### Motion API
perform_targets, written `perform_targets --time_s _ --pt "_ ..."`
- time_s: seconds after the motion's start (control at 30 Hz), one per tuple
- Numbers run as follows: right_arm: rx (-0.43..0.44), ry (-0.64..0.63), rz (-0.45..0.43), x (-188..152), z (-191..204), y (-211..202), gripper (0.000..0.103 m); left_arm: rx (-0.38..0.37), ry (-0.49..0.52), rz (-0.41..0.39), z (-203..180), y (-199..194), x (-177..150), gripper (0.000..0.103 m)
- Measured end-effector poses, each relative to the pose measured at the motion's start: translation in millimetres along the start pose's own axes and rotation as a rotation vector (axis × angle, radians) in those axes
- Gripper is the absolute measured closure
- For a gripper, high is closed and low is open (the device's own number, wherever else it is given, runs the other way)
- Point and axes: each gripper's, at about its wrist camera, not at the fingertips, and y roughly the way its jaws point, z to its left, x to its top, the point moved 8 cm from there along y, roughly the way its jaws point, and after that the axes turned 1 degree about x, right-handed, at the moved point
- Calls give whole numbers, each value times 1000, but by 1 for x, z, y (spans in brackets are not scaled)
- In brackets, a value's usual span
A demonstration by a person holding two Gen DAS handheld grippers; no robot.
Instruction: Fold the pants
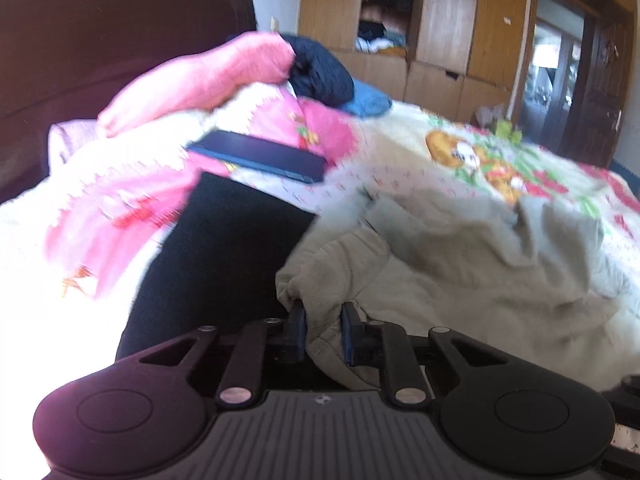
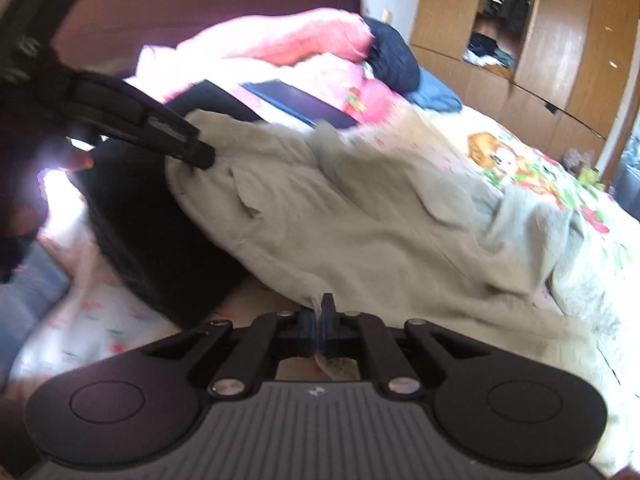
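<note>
**Both grippers clamping the khaki pants on the bed**

The left gripper (image 1: pixel 323 318) is pinching a bunched fold of the khaki pants (image 1: pixel 460 264) between its blue pads, the cloth filling the narrow gap between the fingers. To its left, touching the pants' edge, a folded black garment (image 1: pixel 224 256) is lying on the flowered bedspread (image 1: pixel 400 148). Ahead of that garment a dark blue phone (image 1: pixel 260 156) is resting on pink-patterned bedding, with a pink blanket (image 1: pixel 208 76) and a navy garment (image 1: pixel 320 72) piled farther ahead against the dark headboard (image 1: pixel 120 28). From the left gripper the pants are spreading forward and to the right across the bedspread, rumpled and blurred. A wooden wardrobe (image 1: pixel 448 20) is standing well beyond the bed.

The right gripper (image 2: pixel 322 314) is clenched tight on a thin edge of the same pants, a scrap of cloth poking out below its closed pads. In its view the pants are stretching forward and to the left to where the left gripper is gripping their far end beside the black garment, and trailing off to the right over the bedspread.
</note>
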Motion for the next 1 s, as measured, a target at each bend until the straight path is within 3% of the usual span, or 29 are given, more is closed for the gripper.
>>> perform_targets --time_s 0.13,0.23,0.3,0.4,0.53,0.73,0.8,0.9,0.93,1.0 --pt "85 -24 -21 1 35 -11 99 74 12 -27 27 -21 -5 73" --pt "110 39 45 -4 50 13 90 230 90 -13 45 -21 -17 75" --pt "109 104 73 -3 46 16 90 241 84 -7 51 -28 -19 75" --pt "110 188 8 -5 21 -14 90 248 147 -55 38 -50 -15 75" --pt "-44 328 1 -42 -44 -64 87 179 268 -116 -15 -65 -9 74" --pt "-527 764 71 -164 -217 -159 81 -57 353 -68 -130 -65 -26 73" --pt "-635 966 51 -211 -265 -195 81 -118 400 -44 -171 -69 -37 73" --pt "-713 1143 -32 -259 -313 -230 80 -193 455 -27 -225 -79 -47 73" --pt "-726 1170 -52 -269 -325 -235 75 -204 476 -29 -242 -85 -49 73" --pt "-695 1225 -77 -284 -344 -232 71 -212 514 -32 -273 -95 -51 73"
